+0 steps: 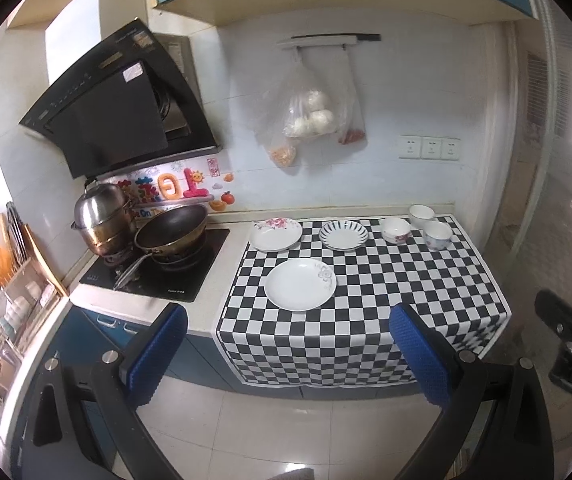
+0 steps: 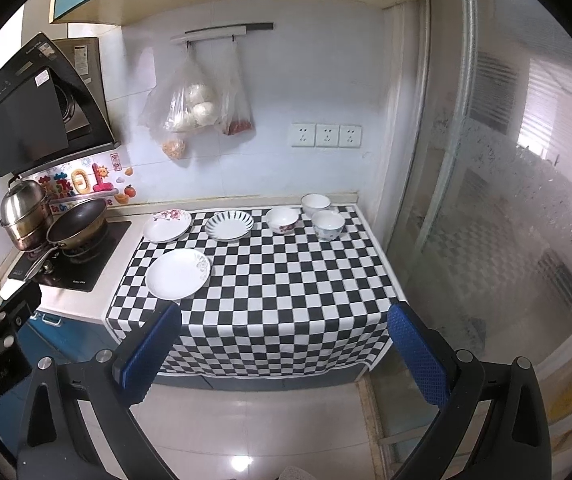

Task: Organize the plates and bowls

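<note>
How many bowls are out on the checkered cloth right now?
3, all at the cloth's back right corner: a red-flowered bowl nearest the striped plate, a plain white bowl against the wall, and a blue-patterned bowl in front of it. None looks hidden.

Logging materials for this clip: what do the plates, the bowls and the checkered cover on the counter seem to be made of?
The three plates, such as the front plate, look like glazed ceramic: glossy white with printed patterns. The three bowls, such as the floral bowl, look alike, though melamine cannot be excluded. The checkered cover seems thin cloth or vinyl, since it drapes over the counter edge.
</note>
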`<state>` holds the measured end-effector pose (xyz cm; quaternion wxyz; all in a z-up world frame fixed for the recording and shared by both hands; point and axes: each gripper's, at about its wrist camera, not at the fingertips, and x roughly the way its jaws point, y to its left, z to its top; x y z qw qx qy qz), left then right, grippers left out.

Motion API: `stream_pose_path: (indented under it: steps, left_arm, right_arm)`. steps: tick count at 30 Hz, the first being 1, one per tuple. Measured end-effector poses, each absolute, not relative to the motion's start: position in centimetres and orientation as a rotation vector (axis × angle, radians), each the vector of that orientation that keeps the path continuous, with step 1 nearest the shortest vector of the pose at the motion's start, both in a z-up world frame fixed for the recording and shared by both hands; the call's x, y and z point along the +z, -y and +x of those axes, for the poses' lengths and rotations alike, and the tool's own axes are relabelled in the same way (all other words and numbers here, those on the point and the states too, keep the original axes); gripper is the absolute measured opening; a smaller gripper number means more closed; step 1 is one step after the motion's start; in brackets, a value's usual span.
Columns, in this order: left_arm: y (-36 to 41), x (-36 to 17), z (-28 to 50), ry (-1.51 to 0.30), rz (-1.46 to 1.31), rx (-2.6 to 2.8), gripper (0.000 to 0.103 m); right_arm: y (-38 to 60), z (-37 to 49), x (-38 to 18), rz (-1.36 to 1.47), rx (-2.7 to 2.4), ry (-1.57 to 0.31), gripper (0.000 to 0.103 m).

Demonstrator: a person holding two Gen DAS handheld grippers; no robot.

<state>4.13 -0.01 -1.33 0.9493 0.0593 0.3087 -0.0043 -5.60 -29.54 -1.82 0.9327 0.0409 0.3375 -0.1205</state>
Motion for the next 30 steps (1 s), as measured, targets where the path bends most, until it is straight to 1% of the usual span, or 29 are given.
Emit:
stream_pose_path:
  steps: [9,16,22,30]
  left_arm:
    - [-1.1,-4.9,9.2,-0.682,0.099,0.113,0.103]
    - [-2.6,-9.0,16.1,-0.775,0.098,0.137,0.103]
    - [-4.6,-13.3,24.4,-0.856,0.105,0.097,0.103]
    - [-8.6,-19.7,36.9,-1.011,0.129,0.025,0.103]
  right_arm:
    - [29.5,0.8,-7.7,0.067,-0.147,-0.8,0.103]
    - [28.2,9.6,-13.2,0.088,-0.106,-0.883,0.103]
    - [26.5,18.8,-17.3,0.118,-0.12,-0.941,0.103]
    - [23.4,31.7,-23.6,0.224,-0.131,-1.048,0.103]
